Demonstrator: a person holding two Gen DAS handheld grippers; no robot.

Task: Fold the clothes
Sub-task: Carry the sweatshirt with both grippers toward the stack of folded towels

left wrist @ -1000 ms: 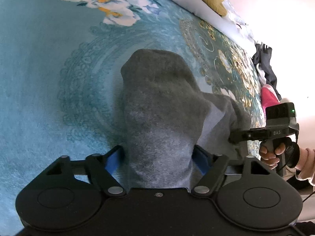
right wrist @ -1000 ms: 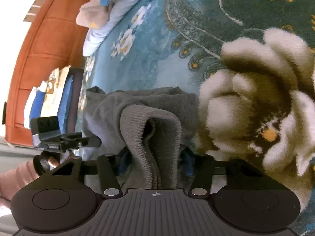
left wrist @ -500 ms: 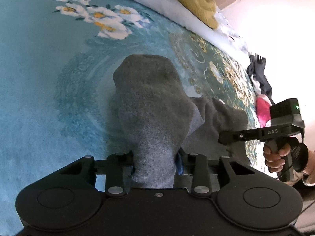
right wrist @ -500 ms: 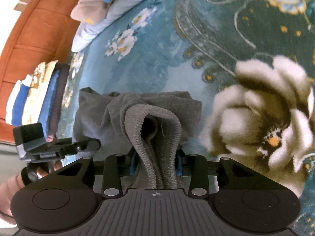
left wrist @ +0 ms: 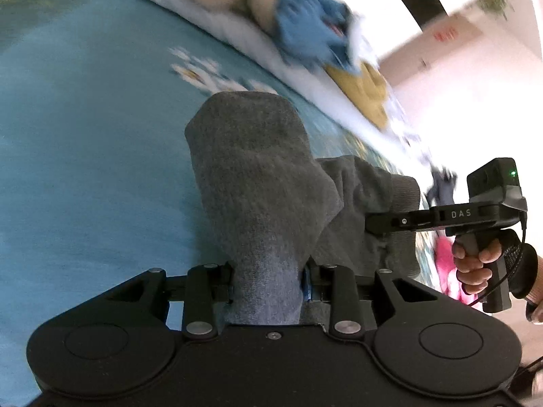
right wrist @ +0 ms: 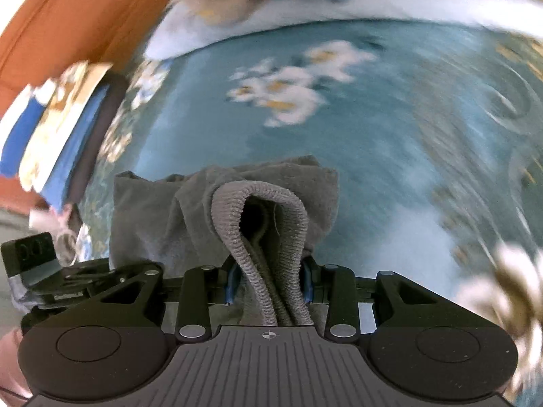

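Observation:
A grey knitted garment (left wrist: 258,176) hangs bunched between both grippers, raised above the teal flowered bedspread (left wrist: 85,135). In the left wrist view, my left gripper (left wrist: 268,281) is shut on a thick fold of the grey cloth. To the right a hand (left wrist: 475,264) holds my right gripper (left wrist: 390,222), which is clamped on the garment's other end. In the right wrist view, the right gripper (right wrist: 269,285) is shut on the doubled ribbed hem (right wrist: 268,230), with the blue pads (right wrist: 232,281) pressing on its sides. The left gripper (right wrist: 85,271) shows at the lower left, against the cloth.
Blue, tan and mustard clothes (left wrist: 305,34) lie piled on a white strip along the bedspread's far edge. A stack of folded blue and patterned items (right wrist: 57,129) sits at the left before an orange headboard (right wrist: 68,17). Pink cloth (left wrist: 444,261) lies at the right edge.
The left jaws, open around the grey cloth a second ago, have closed on it. The right jaws tightened on the hem. Both grippers then rose and swung toward the clothes pile, carrying the garment.

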